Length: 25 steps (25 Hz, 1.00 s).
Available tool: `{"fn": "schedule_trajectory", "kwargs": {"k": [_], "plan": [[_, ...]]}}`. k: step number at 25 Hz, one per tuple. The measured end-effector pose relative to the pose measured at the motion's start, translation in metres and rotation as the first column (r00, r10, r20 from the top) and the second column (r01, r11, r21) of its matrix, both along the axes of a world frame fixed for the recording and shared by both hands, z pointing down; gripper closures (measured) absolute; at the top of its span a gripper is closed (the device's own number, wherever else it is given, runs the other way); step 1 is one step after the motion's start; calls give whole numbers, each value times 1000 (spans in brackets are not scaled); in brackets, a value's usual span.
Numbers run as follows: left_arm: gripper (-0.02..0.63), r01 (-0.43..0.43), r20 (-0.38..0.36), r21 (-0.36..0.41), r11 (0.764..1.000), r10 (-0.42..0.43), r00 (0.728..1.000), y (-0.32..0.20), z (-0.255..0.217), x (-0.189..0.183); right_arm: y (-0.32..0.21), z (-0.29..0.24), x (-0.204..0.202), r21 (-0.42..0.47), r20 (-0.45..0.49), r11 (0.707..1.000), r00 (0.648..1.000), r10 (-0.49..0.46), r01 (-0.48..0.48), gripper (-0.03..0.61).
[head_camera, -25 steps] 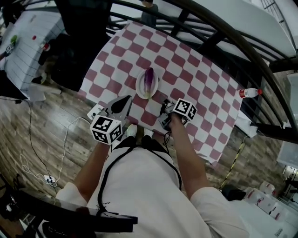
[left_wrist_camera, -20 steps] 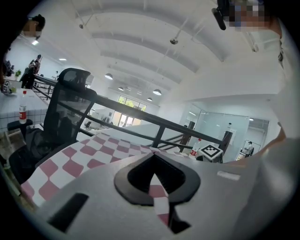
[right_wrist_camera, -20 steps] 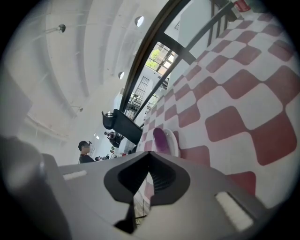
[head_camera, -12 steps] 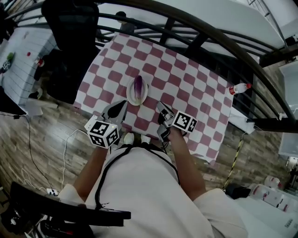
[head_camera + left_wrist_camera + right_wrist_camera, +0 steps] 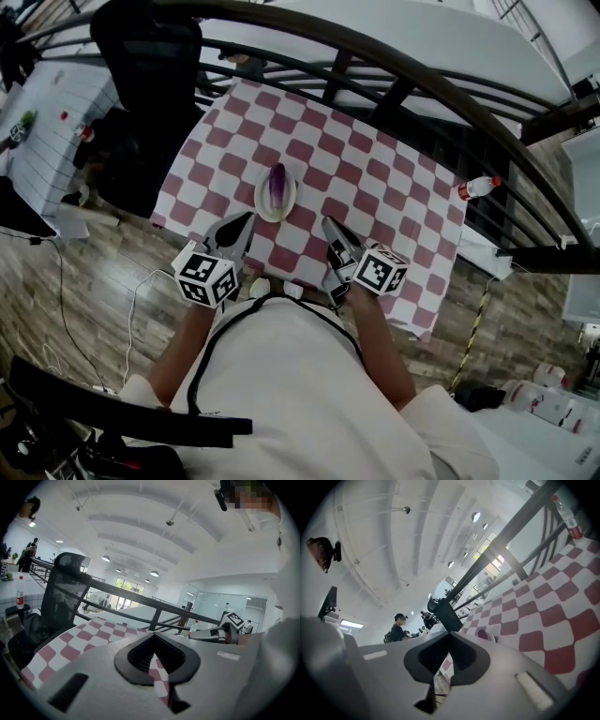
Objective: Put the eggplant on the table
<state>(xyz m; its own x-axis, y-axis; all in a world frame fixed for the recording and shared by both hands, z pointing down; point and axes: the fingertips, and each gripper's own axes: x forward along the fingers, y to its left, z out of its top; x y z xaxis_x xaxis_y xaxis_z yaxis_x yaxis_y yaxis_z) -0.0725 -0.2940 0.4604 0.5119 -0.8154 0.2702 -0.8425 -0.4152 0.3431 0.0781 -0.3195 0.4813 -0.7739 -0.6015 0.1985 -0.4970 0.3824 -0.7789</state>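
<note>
A purple eggplant [image 5: 277, 185] lies on a small white plate [image 5: 262, 208] on the red-and-white checkered table [image 5: 375, 178]. My left gripper [image 5: 243, 222] hovers over the near table edge, just left of and below the plate, jaws shut and empty. My right gripper [image 5: 329, 227] is on the plate's right, also shut and empty. In the right gripper view the eggplant [image 5: 482, 633] and plate [image 5: 491, 638] show just past the jaw tips of the right gripper [image 5: 449, 633]. The left gripper [image 5: 153, 634] looks across the cloth, plate hidden behind its jaws.
A dark curved railing [image 5: 394, 56] runs behind the table. A black office chair [image 5: 150, 56] stands at the table's left. A plastic bottle with a red cap [image 5: 476, 187] sits beyond the table's right end. The person's torso fills the near side. White cables lie on the wooden floor [image 5: 84, 281].
Both grippers have drawn back slightly toward the near table edge and spread apart, both staying shut. The eggplant and plate have not moved on the table.
</note>
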Motion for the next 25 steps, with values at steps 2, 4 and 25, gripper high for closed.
{"fn": "schedule_trajectory", "kwargs": {"k": [2,4,25], "plan": [[609,3,-1,1,1000,-3,1000,3,-2,0,5,-10,3,43,-24,999,1000,-14,15,572],[609,5,1,4,1000,-5,1000,5,-5,-1,10,-21,5,85,-41,996,999,-27,30,572],[609,9,0,10,1000,-9,1000,2,-12,6,23,-55,10,277,-119,955,990,-78,108,572]]}}
